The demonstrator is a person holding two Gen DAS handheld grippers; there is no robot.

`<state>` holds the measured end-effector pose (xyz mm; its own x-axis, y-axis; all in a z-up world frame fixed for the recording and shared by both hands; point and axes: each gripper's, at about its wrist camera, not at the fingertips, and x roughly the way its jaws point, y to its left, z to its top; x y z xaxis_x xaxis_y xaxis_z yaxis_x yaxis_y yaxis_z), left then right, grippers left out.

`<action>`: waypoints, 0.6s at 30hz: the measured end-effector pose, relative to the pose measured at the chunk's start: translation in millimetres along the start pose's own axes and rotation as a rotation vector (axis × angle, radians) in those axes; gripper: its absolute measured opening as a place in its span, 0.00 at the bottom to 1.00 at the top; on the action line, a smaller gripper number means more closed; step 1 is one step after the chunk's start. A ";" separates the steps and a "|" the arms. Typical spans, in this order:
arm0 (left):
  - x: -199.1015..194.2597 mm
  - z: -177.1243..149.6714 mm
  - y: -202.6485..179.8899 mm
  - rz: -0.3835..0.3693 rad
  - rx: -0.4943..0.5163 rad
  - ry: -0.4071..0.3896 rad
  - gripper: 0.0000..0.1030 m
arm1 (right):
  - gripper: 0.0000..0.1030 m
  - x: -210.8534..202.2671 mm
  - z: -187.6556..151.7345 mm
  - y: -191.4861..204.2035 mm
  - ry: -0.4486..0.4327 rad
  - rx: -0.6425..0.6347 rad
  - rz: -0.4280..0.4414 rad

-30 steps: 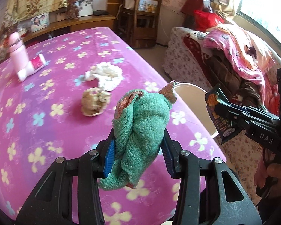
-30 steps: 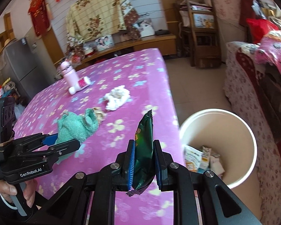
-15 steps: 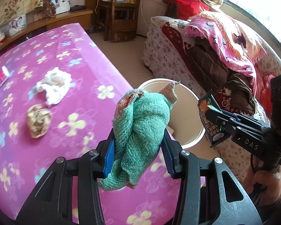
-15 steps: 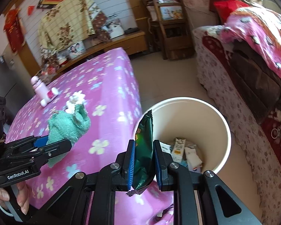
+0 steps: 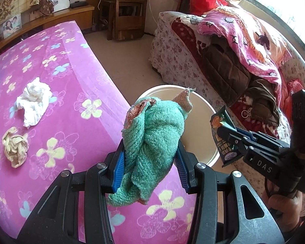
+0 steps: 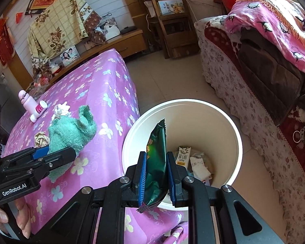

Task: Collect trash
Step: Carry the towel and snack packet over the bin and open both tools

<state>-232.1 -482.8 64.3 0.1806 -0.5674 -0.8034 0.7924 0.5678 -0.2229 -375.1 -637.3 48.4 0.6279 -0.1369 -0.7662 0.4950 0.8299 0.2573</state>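
Both jaws clenched: left gripper [image 5: 150, 166] grasps green cloth [image 5: 152, 142], right gripper [image 6: 156, 174] a wrapper [image 6: 155, 162].

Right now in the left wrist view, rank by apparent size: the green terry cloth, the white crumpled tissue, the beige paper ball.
1. Green terry cloth, though nearness to the camera inflates it.
2. White crumpled tissue.
3. Beige paper ball.

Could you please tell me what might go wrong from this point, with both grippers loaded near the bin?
The green wrapper in the right gripper sits near the white bin's near rim; released here, it might land outside. The left gripper holds a green cloth beside the bin, and it may not be trash.
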 end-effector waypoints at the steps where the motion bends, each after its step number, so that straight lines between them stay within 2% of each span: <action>1: 2.1 1.3 0.3 -0.002 -0.003 0.001 0.41 | 0.17 1.9 0.1 0.4 0.001 -0.003 -0.004; 10: 23.8 10.7 2.3 -0.059 -0.064 0.030 0.41 | 0.17 12.2 3.7 -5.2 0.004 -0.010 -0.036; 18: 36.3 18.6 -4.2 -0.088 -0.072 0.035 0.41 | 0.17 21.7 6.4 -11.3 0.007 -0.006 -0.063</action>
<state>-218.0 -516.9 46.3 0.0904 -0.5962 -0.7977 0.7602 0.5588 -0.3315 -363.2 -653.1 32.7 0.5913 -0.1857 -0.7848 0.5303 0.8227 0.2048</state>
